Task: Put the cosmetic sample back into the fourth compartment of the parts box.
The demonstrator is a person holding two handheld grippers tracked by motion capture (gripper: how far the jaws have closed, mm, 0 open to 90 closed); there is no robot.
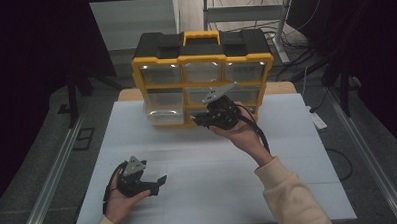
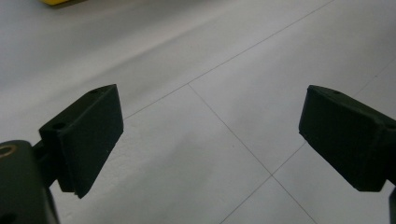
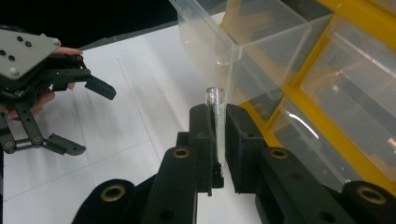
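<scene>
Tube: a slim clear test tube (image 3: 216, 122) is pinched upright between the pads of the right hand-held gripper (image 3: 217, 140), its open rim standing just above them.
Handling: it is judged light, rigid, smooth and breakable; a gentle squeeze on the mid-length is advised, never on the rim.
Place: it is held just before the pulled-out clear drawer (image 3: 243, 51) of the yellow organiser (image 1: 203, 77).
Left hand-held gripper (image 1: 159, 183): it is held spread wide with nothing between its jaws, low over the white worktop (image 1: 214, 191), well apart from the tube.
</scene>
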